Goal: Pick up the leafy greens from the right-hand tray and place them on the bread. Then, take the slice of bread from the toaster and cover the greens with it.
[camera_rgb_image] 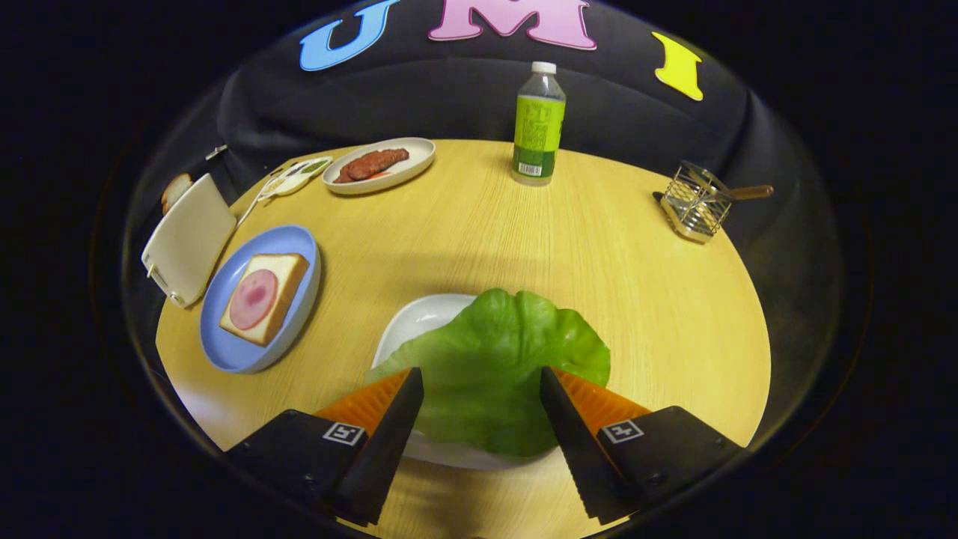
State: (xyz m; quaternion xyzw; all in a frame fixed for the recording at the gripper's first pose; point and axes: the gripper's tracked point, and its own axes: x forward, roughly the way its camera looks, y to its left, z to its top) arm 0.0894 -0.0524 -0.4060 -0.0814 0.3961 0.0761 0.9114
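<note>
Over the white oval tray (410, 320) on the wooden table, hovered with the orange-and-black gripper (479, 389) spread wide, fingers astride but not pressing the broad green lettuce leaf (494, 359), apparently lined up for closing.

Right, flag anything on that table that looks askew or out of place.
Nothing is spilled or damaged. The lettuce leaf overhangs its white tray between the open gripper fingers. The bottle stands upright; the ham-topped bread sits squarely on its blue plate.
</note>
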